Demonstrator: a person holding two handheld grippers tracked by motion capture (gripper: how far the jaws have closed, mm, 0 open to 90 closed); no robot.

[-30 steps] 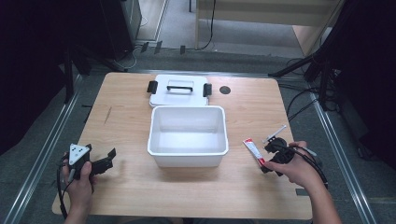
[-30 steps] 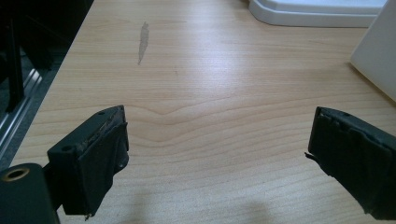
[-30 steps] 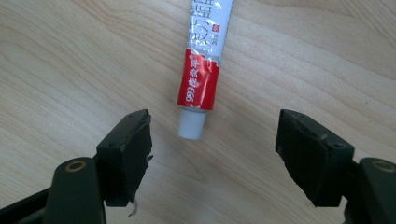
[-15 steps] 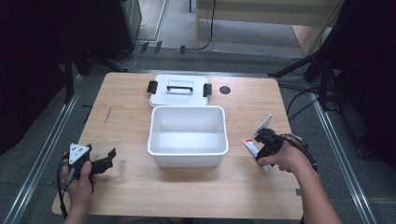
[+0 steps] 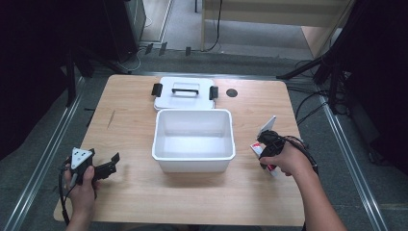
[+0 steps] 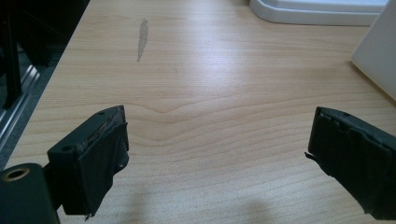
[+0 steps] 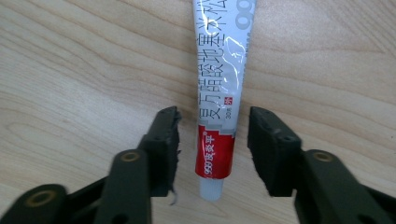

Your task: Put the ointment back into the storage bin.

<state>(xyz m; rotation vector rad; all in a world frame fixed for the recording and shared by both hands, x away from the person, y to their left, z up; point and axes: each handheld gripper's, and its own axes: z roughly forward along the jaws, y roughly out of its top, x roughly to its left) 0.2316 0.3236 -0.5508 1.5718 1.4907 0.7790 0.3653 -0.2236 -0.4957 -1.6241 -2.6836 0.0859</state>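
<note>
R hand-held gripper (image 7: 212, 140) moved over tube (image 7: 219, 93) — jaws closing, gaps remain.

White open bin (image 5: 193, 139) mid desk (image 5: 134, 197), its black-latched lid (image 5: 184, 92) touching behind, small dark hole (image 5: 232, 92) beside my view's far edge.

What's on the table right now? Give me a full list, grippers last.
Tube: one, white with a red end, flat on the table right of the bin, between the right gripper's jaws, pads not yet touching.
Bin: one, white, open, table centre.
Lid: one, white, black handle and clips, behind the bin.
Table: one, light wood.
Left gripper: black, open, over bare table at the near left.
Right gripper: black, jaws just been closing around the tube.
</note>
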